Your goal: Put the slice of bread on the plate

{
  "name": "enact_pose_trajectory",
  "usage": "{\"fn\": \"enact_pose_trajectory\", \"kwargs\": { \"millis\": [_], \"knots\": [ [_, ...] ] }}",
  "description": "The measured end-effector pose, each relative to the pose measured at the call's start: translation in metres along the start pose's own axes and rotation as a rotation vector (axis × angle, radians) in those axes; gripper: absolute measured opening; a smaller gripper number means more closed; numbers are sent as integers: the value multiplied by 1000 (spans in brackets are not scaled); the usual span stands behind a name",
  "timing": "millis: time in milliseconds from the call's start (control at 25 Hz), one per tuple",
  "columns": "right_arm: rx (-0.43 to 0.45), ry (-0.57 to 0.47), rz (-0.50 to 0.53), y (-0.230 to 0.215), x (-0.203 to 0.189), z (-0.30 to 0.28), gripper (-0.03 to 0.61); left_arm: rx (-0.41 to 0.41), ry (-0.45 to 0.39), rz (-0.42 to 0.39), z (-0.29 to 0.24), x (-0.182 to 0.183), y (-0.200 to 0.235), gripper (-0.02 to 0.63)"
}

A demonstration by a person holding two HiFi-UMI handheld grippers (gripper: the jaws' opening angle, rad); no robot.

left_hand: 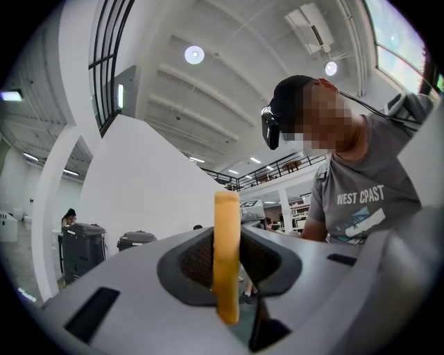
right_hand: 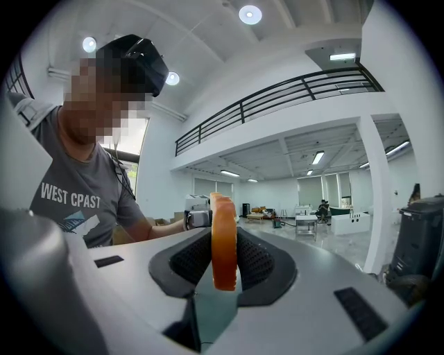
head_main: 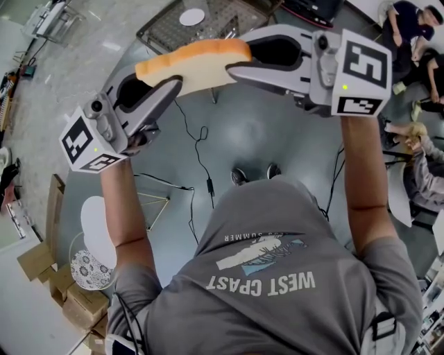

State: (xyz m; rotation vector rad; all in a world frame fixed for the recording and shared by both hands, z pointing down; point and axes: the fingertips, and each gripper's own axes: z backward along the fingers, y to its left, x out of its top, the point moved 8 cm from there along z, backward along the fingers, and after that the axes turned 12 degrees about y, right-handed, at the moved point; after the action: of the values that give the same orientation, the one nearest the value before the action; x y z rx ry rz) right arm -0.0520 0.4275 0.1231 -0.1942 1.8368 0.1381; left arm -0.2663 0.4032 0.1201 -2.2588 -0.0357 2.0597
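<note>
Grey T-shirt shoulders fill the bottom of the head view. Both arms reach forward from them, holding the slice of bread in the air above the floor. The left gripper pinches one end and the right gripper the other. Each gripper view shows the slice edge-on between ribbed pads that press its two faces. Sharing the soft slice between two grips probably keeps it from sagging or tearing, and leaves it roughly flat for laying down. What looks like the plate, a white disc, sits on a mesh-topped bench beyond the bread and well apart from it, so the placing is not yet done.
</note>
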Motion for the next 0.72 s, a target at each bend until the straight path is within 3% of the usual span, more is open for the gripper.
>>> {"fn": "enact_pose_trajectory", "kwargs": {
  "millis": [200, 720],
  "knots": [
    [-15, -8, 1, -22, -6, -31, 97, 0, -17, -1, 20, -20, 28, 94],
    [-8, -16, 9, -24, -5, -31, 97, 22, -38, -22, 22, -20, 26, 94]
  ]
}}
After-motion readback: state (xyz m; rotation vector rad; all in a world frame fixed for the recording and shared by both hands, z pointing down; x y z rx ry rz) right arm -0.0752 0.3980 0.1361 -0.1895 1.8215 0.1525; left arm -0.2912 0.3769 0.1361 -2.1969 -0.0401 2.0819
